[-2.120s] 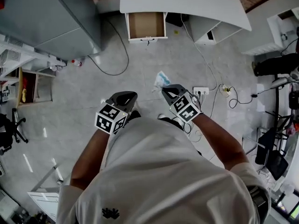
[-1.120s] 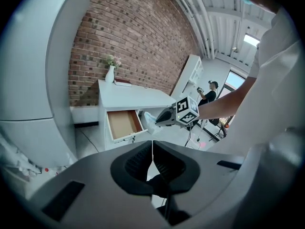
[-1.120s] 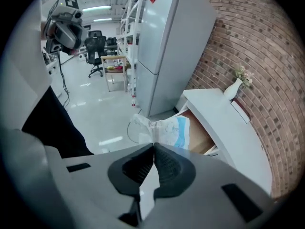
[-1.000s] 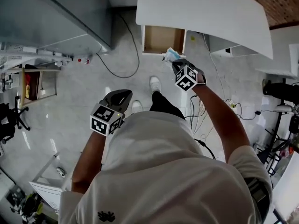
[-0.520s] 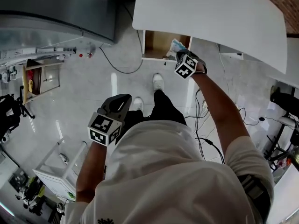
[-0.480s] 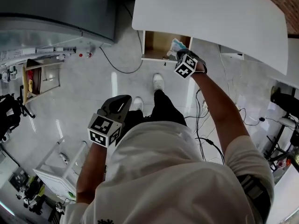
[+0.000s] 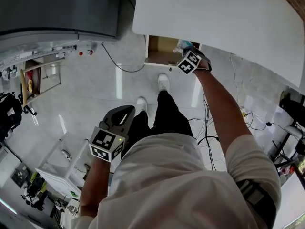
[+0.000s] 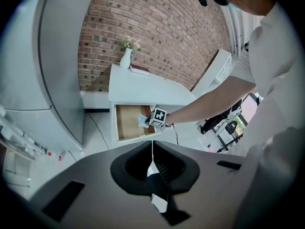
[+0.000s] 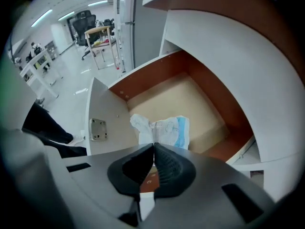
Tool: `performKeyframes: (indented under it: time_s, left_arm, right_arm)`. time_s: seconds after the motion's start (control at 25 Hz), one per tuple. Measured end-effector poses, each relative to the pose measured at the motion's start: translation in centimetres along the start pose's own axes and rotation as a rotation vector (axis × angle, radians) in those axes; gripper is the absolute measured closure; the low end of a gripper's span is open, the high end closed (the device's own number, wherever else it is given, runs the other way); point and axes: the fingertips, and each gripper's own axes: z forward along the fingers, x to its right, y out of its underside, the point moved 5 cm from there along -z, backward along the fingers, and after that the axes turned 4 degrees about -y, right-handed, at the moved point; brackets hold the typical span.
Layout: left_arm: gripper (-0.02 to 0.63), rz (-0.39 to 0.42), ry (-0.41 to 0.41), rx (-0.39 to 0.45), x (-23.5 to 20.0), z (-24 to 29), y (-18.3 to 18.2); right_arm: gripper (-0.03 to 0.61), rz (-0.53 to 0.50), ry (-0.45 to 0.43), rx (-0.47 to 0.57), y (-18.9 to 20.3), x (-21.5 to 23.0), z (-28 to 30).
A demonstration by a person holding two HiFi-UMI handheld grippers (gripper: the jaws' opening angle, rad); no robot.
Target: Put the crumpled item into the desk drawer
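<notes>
Two seconds back both grippers hung side by side in front of the person's body, well short of the desk; now the right arm is stretched forward and the right gripper (image 7: pixel 185 52) has reached the open drawer (image 7: pixel 157 51), while the left gripper (image 7: pixel 128 111) has stayed low beside the person's left leg; the white desk (image 7: pixel 214 18) fills the upper right of the head view, and in the left gripper view it stands against a brick wall (image 8: pixel 157 27); a tall grey cabinet (image 7: pixel 57 6) stands to the desk's left, apart from it, and a dark cable (image 7: pixel 119 67) curls over the pale floor between them; the drawer is pulled out from under the desk's left end, its wooden bottom light brown, its white front panel (image 9: pixel 102 123) nearest the person; the right gripper's jaws are pressed together on the near edge of the crumpled item (image 9: pixel 162 129), a white wrapper with a blue patch, which juts out past the fingertips; it hangs over the inside of the drawer, just behind the front panel, and I cannot tell whether it touches the bottom; the left gripper's jaws are closed on each other with nothing between them; two white shoes (image 7: pixel 163 82) stand on the floor just before the drawer; a small white vase (image 8: pixel 125 58) with flowers stands on the desk's far left corner.
</notes>
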Motion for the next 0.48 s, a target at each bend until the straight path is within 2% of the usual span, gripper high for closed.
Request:
performKeyframes:
  time_s: [0.24,0.48]
  left_arm:
    - [0.589,-0.043,-0.017,-0.021,-0.6,1.4,0.3]
    - [0.589,-0.052,-0.02,-0.025,-1.1,2.5,0.0]
  right_arm:
    - [0.549,0.035,-0.008,-0.037,0.4,1.6,3.1]
    - [0.549,0.012,-0.023,-0.08,0.5,2.1,4.9]
